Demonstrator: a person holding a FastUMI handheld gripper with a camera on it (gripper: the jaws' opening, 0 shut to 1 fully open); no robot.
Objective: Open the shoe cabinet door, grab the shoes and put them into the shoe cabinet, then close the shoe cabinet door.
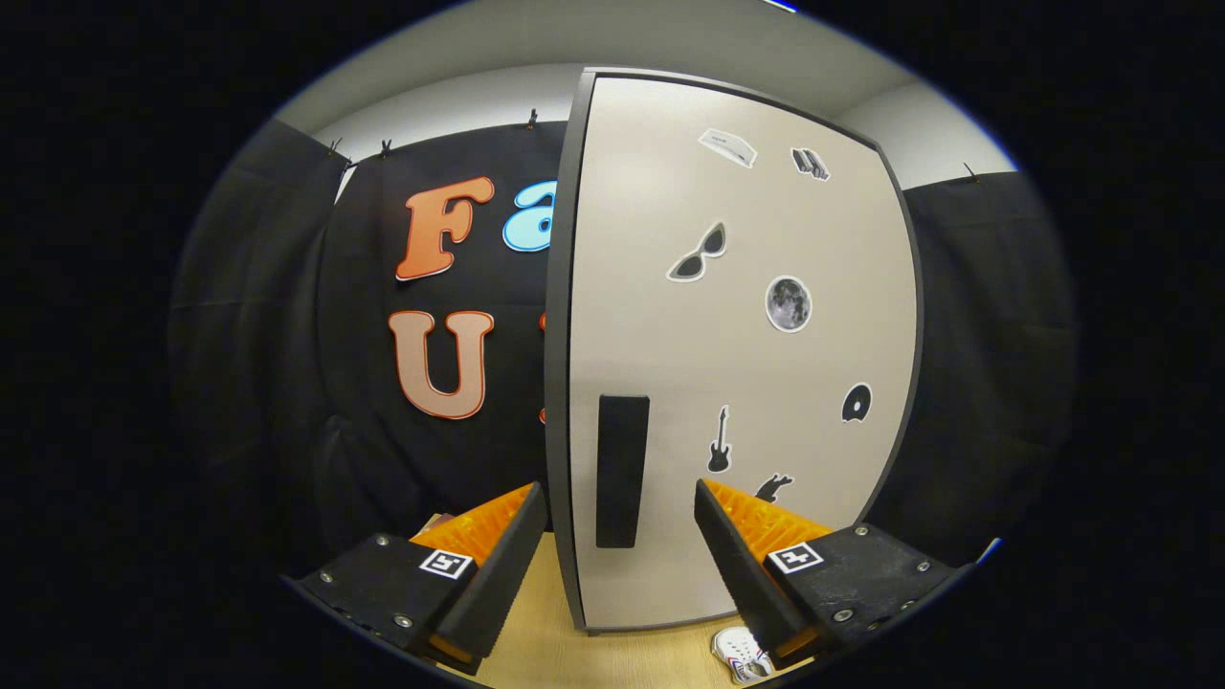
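Shoe cabinet door [737, 364] stands upright just ahead of your gripper [620, 502], its dark vertical handle [622, 471] sitting between the two fingers at about twelve o'clock from the tips. Your fingers are spread wide with nothing held, neither pad touching the handle or the panel. I can't tell from here whether the door is fully shut or already a little ajar; its dark left edge faces you.

Watch three things. If you close the fingers too early you'll likely pinch air in front of the handle — it looks shallow and smooth, so a weak bite could slip as you pull. If you drive in off-centre, the right finger may scrape the panel around the guitar sticker [719, 440] instead of seating on the handle. And the white sneaker [742, 655] lies on the floor at roughly five o'clock from the fingers, close under the door's lower right — a swinging door or a dropped wrist could knock it away.

Underfoot is a pale wooden floor [545, 641], flat and bare beside the cabinet base. Black cloth [268, 364] hangs around the booth, clipped along the top, with a plain light wall and ceiling above it
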